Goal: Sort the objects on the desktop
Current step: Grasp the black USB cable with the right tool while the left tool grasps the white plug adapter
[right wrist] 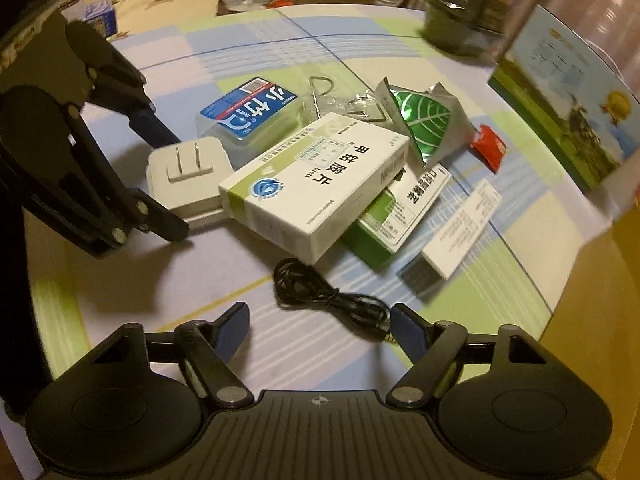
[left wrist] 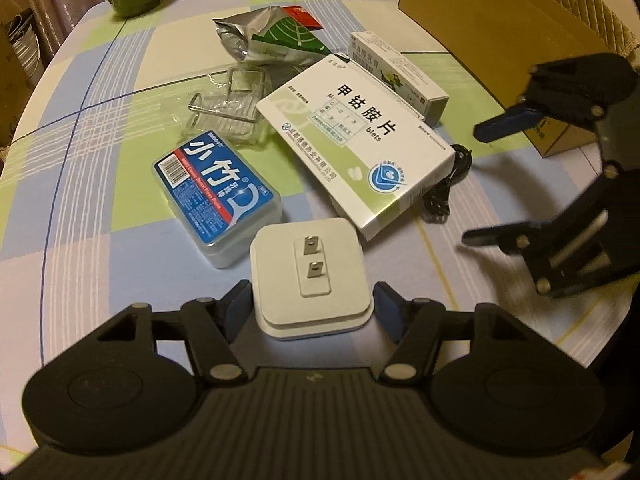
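On the checked cloth of the counter, going left to right in the left wrist view, a blue-labelled dental floss box lies flat, with a clear plastic tray behind it and a crumpled foil pouch farther back. Just right of the floss box sits the white plug adapter, prongs up, between the jaws of the left gripper; the blue pads stand just beside its sides, and contact cannot be told. Next comes a white-and-green medicine box, tilted on other packets, then a coiled black cable. The right gripper has its jaws apart over that cable's near end. A cardboard box stands at the far right.
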### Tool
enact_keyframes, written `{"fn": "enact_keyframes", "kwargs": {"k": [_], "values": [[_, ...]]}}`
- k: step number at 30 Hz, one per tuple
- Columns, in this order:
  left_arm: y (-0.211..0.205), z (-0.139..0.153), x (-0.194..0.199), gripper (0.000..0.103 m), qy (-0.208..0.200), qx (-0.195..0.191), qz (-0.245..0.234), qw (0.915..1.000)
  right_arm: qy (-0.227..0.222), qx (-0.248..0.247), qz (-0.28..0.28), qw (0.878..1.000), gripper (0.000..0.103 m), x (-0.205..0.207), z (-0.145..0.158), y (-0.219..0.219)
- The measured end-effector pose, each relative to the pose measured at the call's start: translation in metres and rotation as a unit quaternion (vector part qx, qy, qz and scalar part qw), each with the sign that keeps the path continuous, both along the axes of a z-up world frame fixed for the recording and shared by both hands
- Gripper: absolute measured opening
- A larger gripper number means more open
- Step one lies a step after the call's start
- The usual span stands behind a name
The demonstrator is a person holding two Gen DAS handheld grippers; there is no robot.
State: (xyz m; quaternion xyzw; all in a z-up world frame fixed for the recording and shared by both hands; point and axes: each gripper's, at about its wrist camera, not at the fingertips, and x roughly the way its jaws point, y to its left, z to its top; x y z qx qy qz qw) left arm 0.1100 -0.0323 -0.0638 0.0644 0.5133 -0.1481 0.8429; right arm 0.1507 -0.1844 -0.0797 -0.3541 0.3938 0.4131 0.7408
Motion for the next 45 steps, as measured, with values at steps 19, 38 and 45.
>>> {"fn": "enact_keyframes", "kwargs": {"k": [19, 38, 45], "values": [[-0.002, -0.001, -0.001, 0.067, -0.005, 0.004, -0.015, 0.9999, 0.122, 0.032, -0.099, 0.987, 0.012, 0.021, 0.000, -0.009], [0.003, 0.000, 0.002, 0.068, -0.016, 0.000, -0.008, 0.9998, 0.059, 0.067, -0.078, 0.993, 0.056, -0.019, -0.010, -0.010], [0.002, -0.001, -0.002, 0.062, -0.014, -0.007, -0.005, 0.9999, 0.082, 0.081, -0.085, 0.990, 0.023, -0.018, -0.009, -0.010]]}}
